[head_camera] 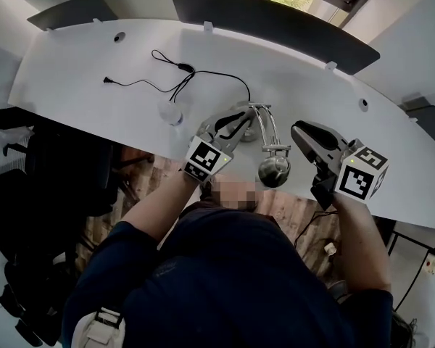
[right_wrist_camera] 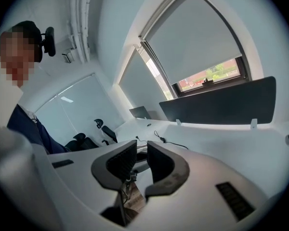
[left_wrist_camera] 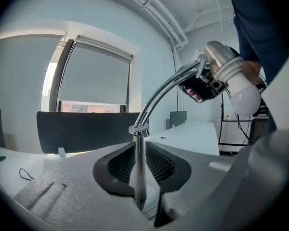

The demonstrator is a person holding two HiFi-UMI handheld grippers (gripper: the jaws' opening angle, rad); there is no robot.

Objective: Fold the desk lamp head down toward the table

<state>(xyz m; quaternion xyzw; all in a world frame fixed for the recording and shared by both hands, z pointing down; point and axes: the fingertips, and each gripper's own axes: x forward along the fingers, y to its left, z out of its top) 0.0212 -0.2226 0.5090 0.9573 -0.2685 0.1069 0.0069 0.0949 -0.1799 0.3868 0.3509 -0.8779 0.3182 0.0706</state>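
A chrome desk lamp stands near the front edge of the white desk (head_camera: 80,64). Its upright stem (left_wrist_camera: 140,172) rises between the pads of my left gripper (left_wrist_camera: 140,170), and a narrow gap shows on each side of it, so the jaws are open around the stem. The curved arm (left_wrist_camera: 166,90) ends in a chrome head with a white bulb (left_wrist_camera: 233,78). From above, that head (head_camera: 273,171) hangs over the desk edge, to the right of the left gripper (head_camera: 239,125). My right gripper (head_camera: 301,133) is just right of the head, open (right_wrist_camera: 136,160), nothing between its pads.
A black cable (head_camera: 181,75) snakes across the middle of the desk, with a small white round object (head_camera: 171,113) near it. Dark divider panels (head_camera: 275,20) line the far edge. A black office chair (head_camera: 58,172) stands at the left. A wooden floor shows below the desk edge.
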